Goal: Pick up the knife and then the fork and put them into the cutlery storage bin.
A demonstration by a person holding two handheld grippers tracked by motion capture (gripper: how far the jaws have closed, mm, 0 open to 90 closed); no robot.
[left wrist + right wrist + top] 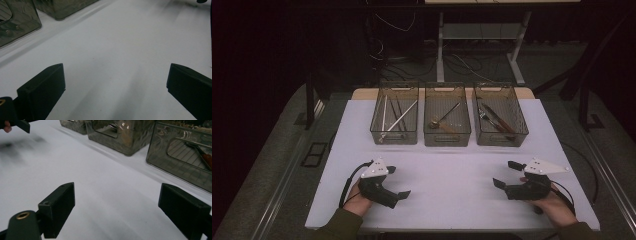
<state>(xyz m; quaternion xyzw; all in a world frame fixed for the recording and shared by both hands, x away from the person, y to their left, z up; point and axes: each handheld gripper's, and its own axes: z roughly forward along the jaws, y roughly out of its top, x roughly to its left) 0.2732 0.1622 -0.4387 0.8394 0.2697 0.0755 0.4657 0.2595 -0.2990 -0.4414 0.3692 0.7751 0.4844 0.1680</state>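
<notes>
Three clear plastic bins stand in a row at the back of the white table (447, 170). The left bin (395, 114) holds long thin rods, the middle bin (447, 116) a spoon-like utensil, the right bin (500, 115) a fork and a brown-handled knife (499, 120). My left gripper (398, 182) rests low at the front left, open, with only bare tabletop between its jaws (116, 82). My right gripper (508, 174) sits at the front right, open, with nothing between its jaws (117, 205). The jaws of the two grippers point inward towards each other.
Black cables trail from both grippers over the table's sides. Beyond the table a desk frame (477, 35) and loose cables lie on a dark floor. A metal rail (287, 165) runs along the left side. The knife's brown handle (207, 159) shows through the nearest bin wall.
</notes>
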